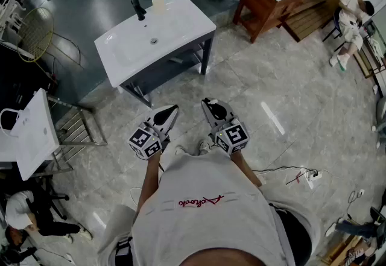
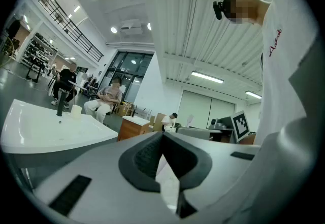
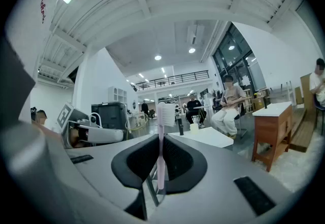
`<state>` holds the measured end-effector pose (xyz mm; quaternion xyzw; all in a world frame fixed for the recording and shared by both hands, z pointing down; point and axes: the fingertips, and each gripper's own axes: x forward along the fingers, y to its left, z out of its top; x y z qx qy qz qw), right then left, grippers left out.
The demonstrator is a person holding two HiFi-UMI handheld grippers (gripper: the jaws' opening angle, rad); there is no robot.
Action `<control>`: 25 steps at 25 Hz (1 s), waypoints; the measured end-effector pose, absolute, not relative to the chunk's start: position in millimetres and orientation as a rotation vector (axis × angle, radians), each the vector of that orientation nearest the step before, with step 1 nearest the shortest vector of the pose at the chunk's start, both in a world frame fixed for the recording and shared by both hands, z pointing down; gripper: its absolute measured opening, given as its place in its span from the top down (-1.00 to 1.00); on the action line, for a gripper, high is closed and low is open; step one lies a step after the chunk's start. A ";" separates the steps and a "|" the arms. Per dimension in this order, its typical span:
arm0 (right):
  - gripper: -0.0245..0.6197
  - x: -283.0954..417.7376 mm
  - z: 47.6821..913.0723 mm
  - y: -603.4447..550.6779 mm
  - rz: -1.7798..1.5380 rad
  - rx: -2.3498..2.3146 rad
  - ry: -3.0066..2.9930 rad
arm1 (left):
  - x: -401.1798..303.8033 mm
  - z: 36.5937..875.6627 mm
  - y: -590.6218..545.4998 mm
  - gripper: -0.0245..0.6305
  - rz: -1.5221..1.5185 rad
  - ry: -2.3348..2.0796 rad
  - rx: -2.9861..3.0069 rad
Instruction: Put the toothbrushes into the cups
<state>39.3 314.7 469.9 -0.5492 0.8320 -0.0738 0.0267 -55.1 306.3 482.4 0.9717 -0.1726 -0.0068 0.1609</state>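
1. Your right gripper [image 3: 161, 139] has its jaws pinching a pink toothbrush [image 3: 162, 154]; the brush stands upright in the grip, with its bristle head clear above the jaw tips at 12 o'clock.
2. Your left gripper [image 2: 162, 135] has its jaws pressed together, pad against pad.
3. In the head view you hold both grippers level in front of your chest; they are near each other but apart, the left at 9 o'clock of the right, and both point towards 12 o'clock.
4. The table [image 1: 190, 25], a white washbasin top on a dark frame, stands on the marbled floor [image 1: 253, 96]; it lies at 11 o'clock from the grippers, well apart from them.
5. A pale cup [image 1: 158, 4] stands upright at the far edge of the table; it is just beside the black faucet [image 1: 139, 9], at the faucet's 3 o'clock.
6. The toothbrush is well apart from the cup; it is not yet in it.
7. A second white basin sits on a wooden cabinet [image 1: 256, 14] at 1 o'clock from the grippers, farther off than the table.
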 end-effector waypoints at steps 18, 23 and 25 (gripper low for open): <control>0.86 57.7 478.3 307.2 -0.275 -1.634 2.554 | -42.4 494.8 304.8 0.88 0.022 -0.522 2.743; 0.86 72.6 478.4 298.9 -0.272 -1.599 2.567 | -26.7 493.1 301.1 0.88 0.031 -0.557 2.745; 0.86 79.6 481.7 297.1 -0.271 -1.578 2.582 | -18.3 495.7 301.3 0.88 0.027 -0.573 2.744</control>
